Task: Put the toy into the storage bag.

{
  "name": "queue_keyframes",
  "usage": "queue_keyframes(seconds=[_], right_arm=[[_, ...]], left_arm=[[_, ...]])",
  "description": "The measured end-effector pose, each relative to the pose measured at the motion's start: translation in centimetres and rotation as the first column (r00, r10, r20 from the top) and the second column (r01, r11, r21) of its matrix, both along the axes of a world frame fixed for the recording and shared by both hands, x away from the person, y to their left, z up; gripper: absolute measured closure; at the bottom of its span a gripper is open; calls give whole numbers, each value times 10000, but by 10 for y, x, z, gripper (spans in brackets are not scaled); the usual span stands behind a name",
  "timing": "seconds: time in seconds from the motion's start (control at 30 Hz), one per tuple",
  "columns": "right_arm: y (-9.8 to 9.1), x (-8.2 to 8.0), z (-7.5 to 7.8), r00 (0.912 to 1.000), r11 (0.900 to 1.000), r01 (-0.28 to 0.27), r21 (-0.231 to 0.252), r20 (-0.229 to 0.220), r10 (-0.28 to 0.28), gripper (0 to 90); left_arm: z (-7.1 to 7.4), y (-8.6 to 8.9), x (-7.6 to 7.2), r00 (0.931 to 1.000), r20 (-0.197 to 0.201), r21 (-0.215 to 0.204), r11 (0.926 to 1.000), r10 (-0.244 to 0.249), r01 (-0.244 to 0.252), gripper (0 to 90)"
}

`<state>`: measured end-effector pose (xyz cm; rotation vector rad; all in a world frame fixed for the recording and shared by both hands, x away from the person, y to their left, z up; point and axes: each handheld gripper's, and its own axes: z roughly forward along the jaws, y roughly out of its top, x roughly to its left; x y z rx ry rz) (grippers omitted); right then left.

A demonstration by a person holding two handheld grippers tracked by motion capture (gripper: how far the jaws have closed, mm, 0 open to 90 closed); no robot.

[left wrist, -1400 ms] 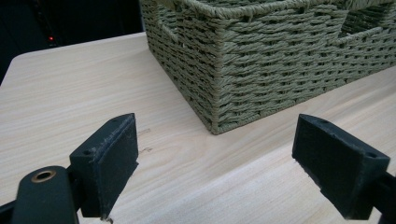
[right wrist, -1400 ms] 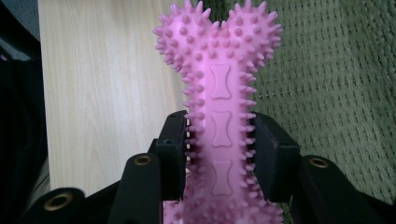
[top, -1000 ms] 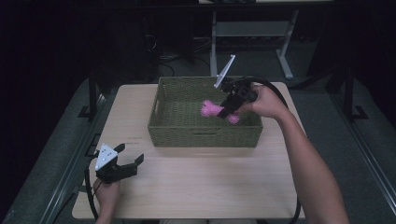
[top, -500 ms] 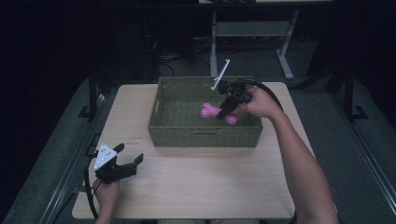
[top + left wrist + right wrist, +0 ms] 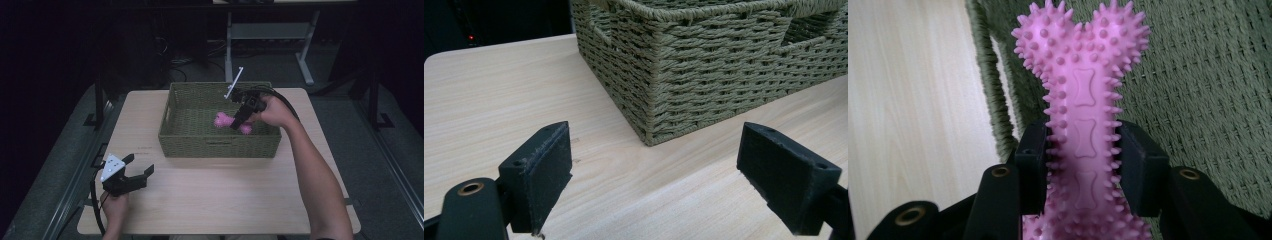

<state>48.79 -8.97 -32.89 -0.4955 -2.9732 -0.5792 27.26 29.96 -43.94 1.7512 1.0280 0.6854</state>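
One right gripper (image 5: 239, 121), clamped on the pink bone (image 5: 1083, 95), has sunk into the basket (image 5: 172, 112); release is near. Left gripper (image 5: 137, 167), at 7 o'clock, gapes empty.

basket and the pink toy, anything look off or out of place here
Nothing stands out. The green woven basket sits square on the table, weave intact. The right claw is shut on the shaft of the pink spiky bone toy over the basket's inside. The left claw rests open, apart from the basket.

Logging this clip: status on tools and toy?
Right tool shut on pink bone toy, inside woven basket. Left tool open, empty, on table. Nothing obstructing.
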Motion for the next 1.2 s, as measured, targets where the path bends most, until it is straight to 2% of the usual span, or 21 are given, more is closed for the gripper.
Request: queue_keyframes(seconds=[0.1, 0.2, 0.57, 0.7, 0.8, 0.97, 1.2], right_arm=[[2, 2, -4, 10000, 10000, -10, 0, -15, 10, 582], [2, 5, -7, 9999, 9997, 58, 244, -109, -56, 582], [-1, 10, -16, 9994, 9995, 181, 258, -290, -174, 582], [-4, 12, -19, 9992, 9988, 236, 435, -336, -221, 582], [-4, 13, -22, 9990, 9993, 228, 301, -379, -216, 581], [-4, 14, -25, 9986, 9989, 297, 371, -443, -281, 581], [-4, 14, -34, 9975, 9990, 374, 238, -611, -359, 581]], left_arm=[[0, 0, 0, 10000, -11, -23, 10000, 15, -15, 139], [0, 0, 1, 10000, -20, -65, 10000, 40, -40, 138], [-1, -1, 2, 10000, -17, 6, 10000, 48, -48, 138], [-1, -1, 2, 10000, -28, 28, 10000, 34, -33, 138], [0, -2, 2, 10000, -15, 46, 10000, 40, -40, 138], [0, -2, 2, 10000, -21, 102, 9999, 0, 0, 139], [0, -1, 1, 10000, -9, -49, 10000, 15, -15, 138]])
